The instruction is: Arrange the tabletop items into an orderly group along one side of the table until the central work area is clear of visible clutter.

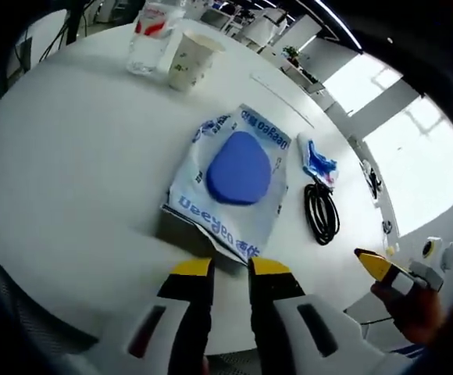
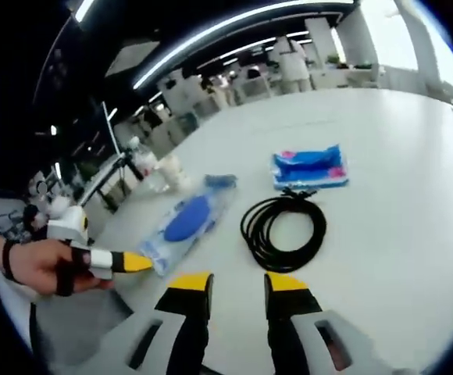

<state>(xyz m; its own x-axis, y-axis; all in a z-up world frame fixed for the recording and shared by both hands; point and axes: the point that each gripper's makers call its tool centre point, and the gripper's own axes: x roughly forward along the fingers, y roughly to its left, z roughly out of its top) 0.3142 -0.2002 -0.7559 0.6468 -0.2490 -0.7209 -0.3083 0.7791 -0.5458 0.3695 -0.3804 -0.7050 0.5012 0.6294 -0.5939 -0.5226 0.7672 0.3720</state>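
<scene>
We hold the left gripper (image 1: pixel 230 269) with jaws spread at the near edge of the one printed bag (image 1: pixel 230 181) carrying one blue pad (image 1: pixel 238 167), and the right gripper (image 2: pixel 238 283) with jaws spread at 6 o'clock of the one coiled black cable (image 2: pixel 283 226). If we close on the thin bag film alone, we judge the pad may slide out. At 12 o'clock of the cable lies one blue packet (image 2: pixel 309 167); at 11 o'clock of the bag on the white table (image 1: pixel 70 164) stand one paper cup (image 1: pixel 190 59) and one clear bottle (image 1: pixel 150 39).
</scene>
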